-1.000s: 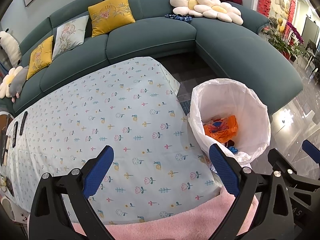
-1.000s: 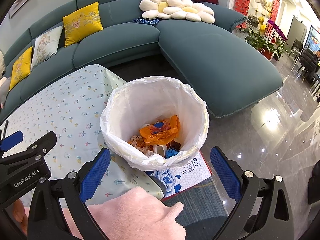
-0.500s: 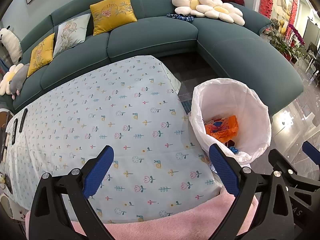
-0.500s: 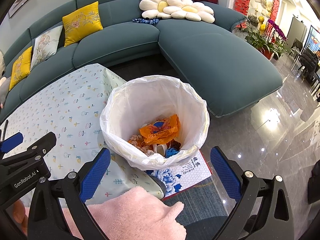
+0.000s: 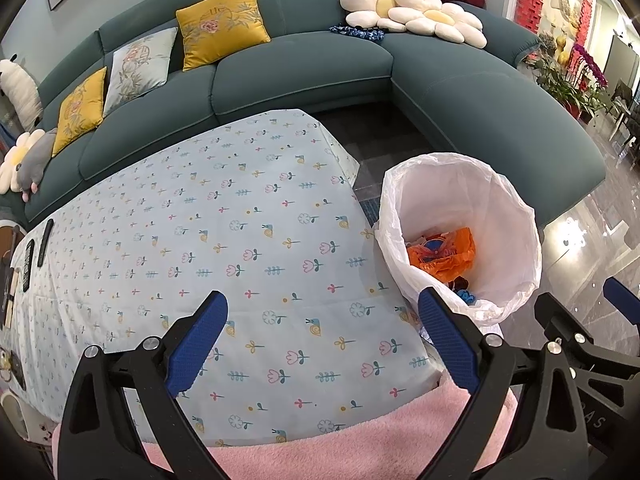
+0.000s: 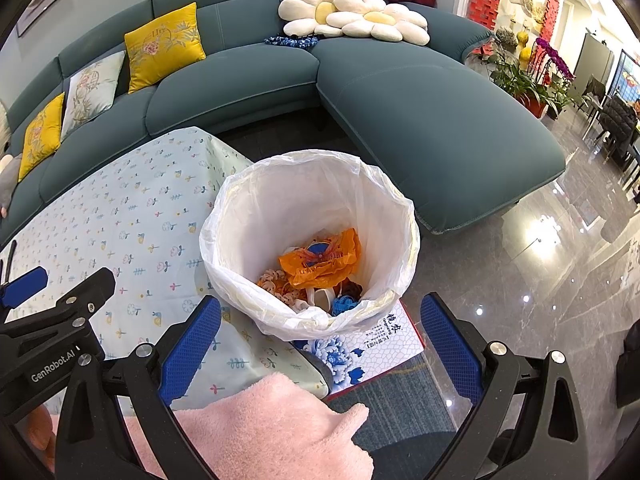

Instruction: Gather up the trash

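A bin lined with a white bag (image 6: 280, 200) stands on the floor by the table's right corner; it also shows in the left wrist view (image 5: 500, 200). Inside lie an orange plastic wrapper (image 6: 320, 264), a beige knotted piece (image 6: 276, 284) and a small blue scrap (image 6: 344, 304). My left gripper (image 5: 324, 332) is open and empty above the near part of the floral tablecloth (image 5: 224, 232). My right gripper (image 6: 320, 336) is open and empty, above the bin's near rim.
A teal corner sofa (image 5: 304, 68) with yellow cushions (image 5: 220, 24) and flower pillows (image 5: 416, 16) wraps the far side. Remotes (image 5: 44, 236) lie at the table's left edge. A pink towel (image 6: 272, 424) covers the near table edge. A printed box (image 6: 372, 344) sits under the bin.
Both grippers have barely moved; the left wrist view has shifted slightly. Both stay open and empty.
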### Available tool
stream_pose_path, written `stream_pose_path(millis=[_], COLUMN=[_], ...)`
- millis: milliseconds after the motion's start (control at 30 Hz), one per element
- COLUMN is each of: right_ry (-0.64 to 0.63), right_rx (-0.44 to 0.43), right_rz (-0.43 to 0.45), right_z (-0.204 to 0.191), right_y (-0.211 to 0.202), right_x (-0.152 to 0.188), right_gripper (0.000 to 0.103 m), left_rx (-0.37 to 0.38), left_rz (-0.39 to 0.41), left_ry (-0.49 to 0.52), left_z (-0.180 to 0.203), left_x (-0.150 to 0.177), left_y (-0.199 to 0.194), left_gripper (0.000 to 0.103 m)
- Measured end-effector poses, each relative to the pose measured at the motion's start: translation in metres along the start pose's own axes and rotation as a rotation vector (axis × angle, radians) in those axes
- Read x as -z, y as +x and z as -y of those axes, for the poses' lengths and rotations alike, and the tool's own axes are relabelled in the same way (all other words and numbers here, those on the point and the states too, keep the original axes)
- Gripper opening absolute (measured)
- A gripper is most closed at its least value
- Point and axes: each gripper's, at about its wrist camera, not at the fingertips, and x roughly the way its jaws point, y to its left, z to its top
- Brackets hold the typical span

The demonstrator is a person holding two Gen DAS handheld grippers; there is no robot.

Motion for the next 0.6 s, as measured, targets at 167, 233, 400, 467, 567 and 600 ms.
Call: stream_pose_path(millis=[167, 233, 400, 467, 567, 600], right_ry=[-0.001, -0.002, -0.002, -0.002, -0.003, -0.003], right_rx=[0.0, 0.0, -0.001, -0.001, -0.001, 0.0], right_rz=[-0.001, 0.0, -0.001, -0.001, -0.001, -0.001], right_z=[-0.0004, -0.0005, -0.0016, -0.001, -0.001, -0.0013], right_y=[-0.0002, -0.0004, -0.0008, -0.0008, -0.0008, -0.0007], right_x=[0.0001, 0.0002, -0.0025, -0.0027, -0.0028, -0.0027], right_gripper=[0.096, 0.096, 0.096, 0.096, 0.096, 0.096], left_rx=[0.003, 0.002, 0.003, 0.003, 0.004, 0.004], left_rz=[-0.003, -0.004, -0.005, -0.006, -0.007, -0.008], left_ry=[0.001, 0.0, 0.001, 0.002, 0.003, 0.002], left_z=[0.0002, 0.0, -0.0004, -0.0004, -0.001, -0.0014], left_x=[0.0005, 0.0004, 0.0009, 0.0009, 0.0012, 0.0013], left_y=[0.0002, 0.0004, 0.0007, 0.0005, 0.0014, 0.0016], left_gripper=[0.092, 0.092, 0.092, 0.092, 0.092, 0.092])
